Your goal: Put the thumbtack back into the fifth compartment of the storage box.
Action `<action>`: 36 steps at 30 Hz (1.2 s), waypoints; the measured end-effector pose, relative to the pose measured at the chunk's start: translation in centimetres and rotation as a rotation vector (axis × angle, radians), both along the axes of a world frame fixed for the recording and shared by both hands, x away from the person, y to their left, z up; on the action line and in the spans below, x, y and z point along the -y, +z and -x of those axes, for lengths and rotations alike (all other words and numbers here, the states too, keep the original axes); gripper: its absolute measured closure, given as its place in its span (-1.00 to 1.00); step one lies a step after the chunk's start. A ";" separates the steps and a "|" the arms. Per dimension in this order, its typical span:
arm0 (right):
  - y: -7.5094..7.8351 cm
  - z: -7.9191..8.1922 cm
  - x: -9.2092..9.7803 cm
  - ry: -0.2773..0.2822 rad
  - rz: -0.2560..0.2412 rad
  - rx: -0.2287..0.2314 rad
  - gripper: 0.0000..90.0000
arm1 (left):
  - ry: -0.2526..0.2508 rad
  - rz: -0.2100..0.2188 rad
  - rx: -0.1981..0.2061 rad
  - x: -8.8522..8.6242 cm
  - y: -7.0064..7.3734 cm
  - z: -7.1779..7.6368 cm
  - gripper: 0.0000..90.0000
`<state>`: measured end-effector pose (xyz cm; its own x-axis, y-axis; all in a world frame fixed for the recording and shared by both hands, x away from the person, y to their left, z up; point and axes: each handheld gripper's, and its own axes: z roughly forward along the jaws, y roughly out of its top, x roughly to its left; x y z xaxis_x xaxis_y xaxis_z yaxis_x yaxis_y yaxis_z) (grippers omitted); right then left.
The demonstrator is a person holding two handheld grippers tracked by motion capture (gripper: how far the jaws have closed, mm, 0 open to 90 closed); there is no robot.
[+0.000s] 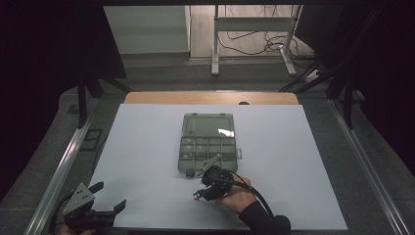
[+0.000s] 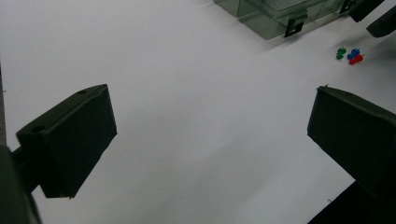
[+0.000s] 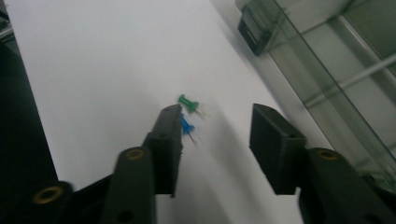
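Three push pins lie in a small cluster on the white mat: green, blue and red. My right gripper hangs open just above them, held by a hand. In the right gripper view the green pin and the blue pin lie beside its left jaw, and nothing is between the jaws. In the high view this gripper sits just in front of the open compartment box. My left gripper stands open and empty at the mat's near left corner.
The clear grey box has its lid folded back and several compartments; its front latch faces the pins. The white mat covers most of the table. Metal rails run along both sides.
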<state>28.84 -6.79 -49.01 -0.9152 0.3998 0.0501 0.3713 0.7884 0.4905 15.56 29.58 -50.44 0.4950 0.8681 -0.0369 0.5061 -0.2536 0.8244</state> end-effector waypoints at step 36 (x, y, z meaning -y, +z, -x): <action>-1.9 -1.1 -2.4 0.071 0.023 -0.002 0.85 | -0.005 0.010 0.001 -0.1 0.0 0.0 -0.96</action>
<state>29.91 -4.40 -50.86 -0.9413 0.3348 0.0435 0.3148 0.8238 0.4713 15.53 29.67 -50.44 0.4994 0.8652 -0.0451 0.5036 -0.2476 0.8277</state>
